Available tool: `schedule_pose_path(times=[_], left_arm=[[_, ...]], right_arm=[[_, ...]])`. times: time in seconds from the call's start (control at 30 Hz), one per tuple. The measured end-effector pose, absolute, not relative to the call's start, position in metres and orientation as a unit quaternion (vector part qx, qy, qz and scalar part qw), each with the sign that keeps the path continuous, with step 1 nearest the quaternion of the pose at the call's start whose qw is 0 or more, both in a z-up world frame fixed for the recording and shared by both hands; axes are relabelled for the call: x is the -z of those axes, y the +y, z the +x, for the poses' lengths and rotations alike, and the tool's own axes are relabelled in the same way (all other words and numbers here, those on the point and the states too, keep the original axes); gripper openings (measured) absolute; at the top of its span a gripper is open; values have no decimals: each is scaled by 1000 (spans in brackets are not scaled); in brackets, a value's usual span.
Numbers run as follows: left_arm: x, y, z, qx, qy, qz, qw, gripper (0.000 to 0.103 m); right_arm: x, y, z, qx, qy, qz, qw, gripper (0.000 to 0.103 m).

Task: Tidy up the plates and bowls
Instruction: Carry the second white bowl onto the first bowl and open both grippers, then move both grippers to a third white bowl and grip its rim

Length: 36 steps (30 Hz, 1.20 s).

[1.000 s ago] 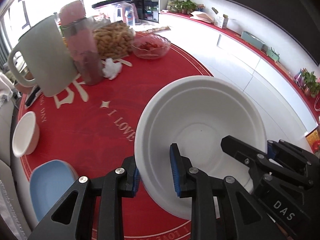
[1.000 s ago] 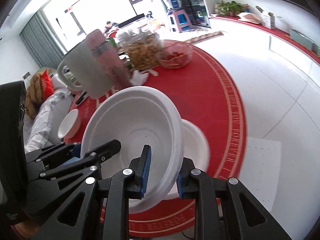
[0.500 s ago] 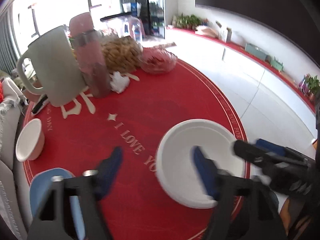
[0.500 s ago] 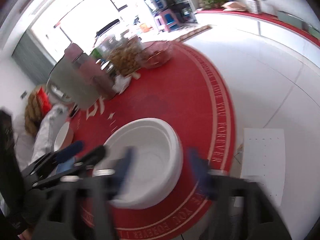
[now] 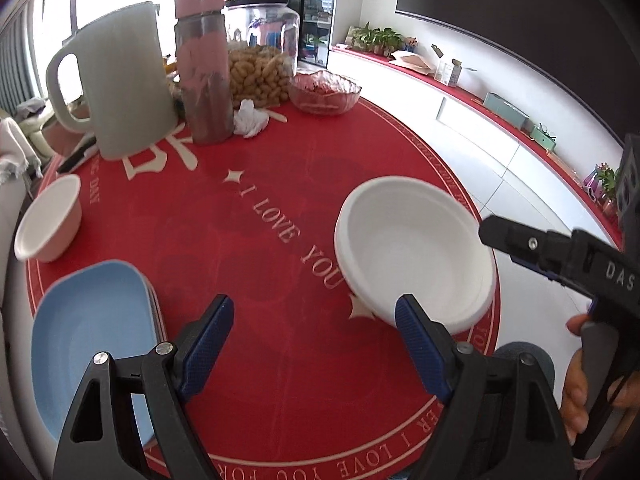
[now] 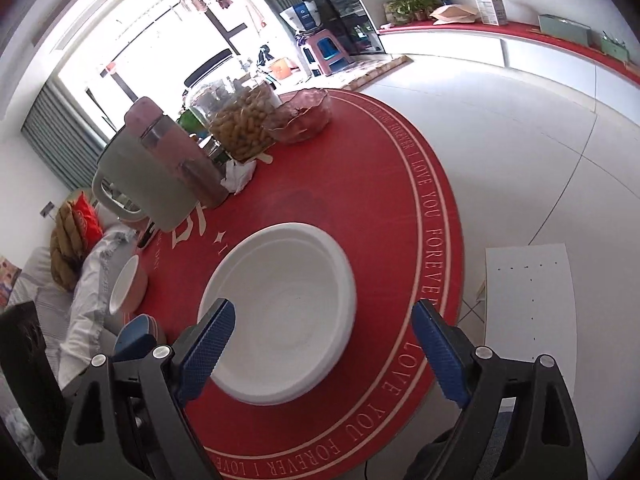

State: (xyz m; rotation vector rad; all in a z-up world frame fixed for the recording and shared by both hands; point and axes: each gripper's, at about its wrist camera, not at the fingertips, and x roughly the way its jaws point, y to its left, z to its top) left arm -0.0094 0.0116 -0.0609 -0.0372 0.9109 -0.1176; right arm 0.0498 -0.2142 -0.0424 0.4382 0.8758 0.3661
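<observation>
Both tools are gaping, nothing btwn pads: left tool (image 5: 314, 342) and right tool (image 6: 322, 346) are flanking the white bowl (image 5: 414, 250), which is resting on the desk (image 5: 248, 240), ready for stacking w/ others.

the round red tablecloth (image 5: 280, 208) carries pale lettering: "i love you" runs across its middle, beside two small star marks, and large pale characters sit near the jug, too cut off to read. around its border a ring of words repeats "i love you forever" (image 6: 430, 216), with "day" readable at the left edge in the left wrist view. the right gripper (image 5: 568, 256), seen from the left wrist camera, bears "das" in white on its black body.
</observation>
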Motion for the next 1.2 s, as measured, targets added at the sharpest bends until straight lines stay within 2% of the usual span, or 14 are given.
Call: schedule_pose_path(times=[0.57, 1.2], left_arm=[[39, 75, -29, 42, 416, -79, 905, 86], [21, 206, -48, -31, 368, -179, 912, 86]], right_arm=[[11, -155, 49, -190, 418, 134, 878, 91], [-10, -38, 48, -244, 438, 32, 865, 91]])
